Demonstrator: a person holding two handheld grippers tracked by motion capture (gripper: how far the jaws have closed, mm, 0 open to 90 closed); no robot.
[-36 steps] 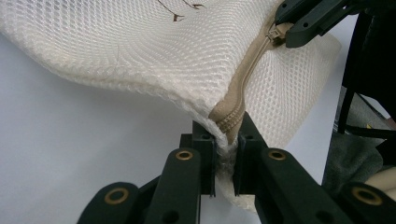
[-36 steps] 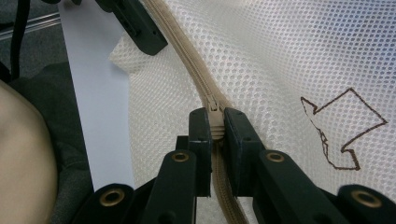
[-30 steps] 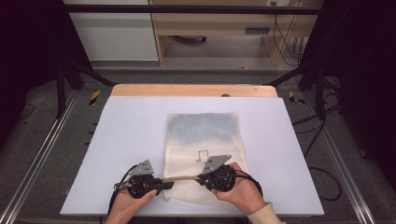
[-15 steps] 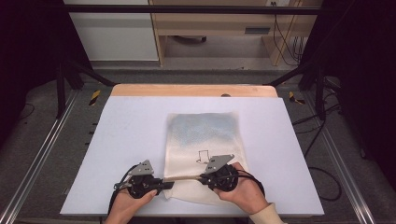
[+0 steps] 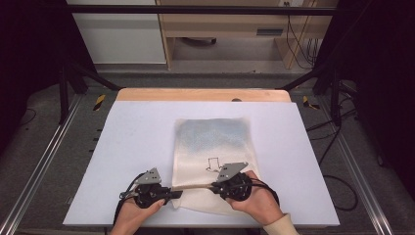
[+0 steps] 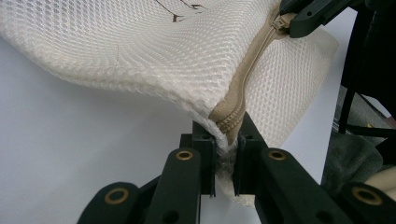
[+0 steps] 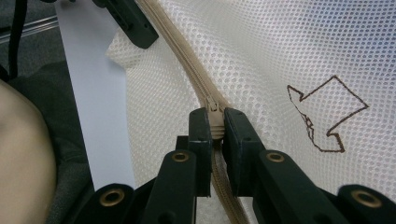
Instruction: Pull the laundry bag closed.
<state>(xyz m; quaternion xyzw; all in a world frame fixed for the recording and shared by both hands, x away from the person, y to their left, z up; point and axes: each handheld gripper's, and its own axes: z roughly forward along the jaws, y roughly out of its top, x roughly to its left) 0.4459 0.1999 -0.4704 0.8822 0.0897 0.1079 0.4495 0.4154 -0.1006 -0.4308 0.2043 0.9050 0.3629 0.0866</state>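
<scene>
— How much room is there around the mesh bag (image 5: pixel 211 161)?

— Plenty: it lies near the worktop's (image 5: pixel 137 142) front edge, with bare surface left, right and toward the far edge.

— And the hands?

— Both are low at the front edge. The left hand-held gripper (image 5: pixel 177 194) clamps the zipper's (image 5: pixel 193 186) end at the bag's corner; the right hand-held gripper (image 5: pixel 213 186) pinches the zipper slider (image 7: pixel 214 108).

— Orientation?

— The bag's long axis runs front to far edge; the zipper crosses it.

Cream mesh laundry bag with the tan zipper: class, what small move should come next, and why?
Probably slide the right gripper along the tan zipper. Its jaws pinch the slider, while the left gripper clamps the cream mesh laundry bag at the zipper's end, holding it taut.
</scene>
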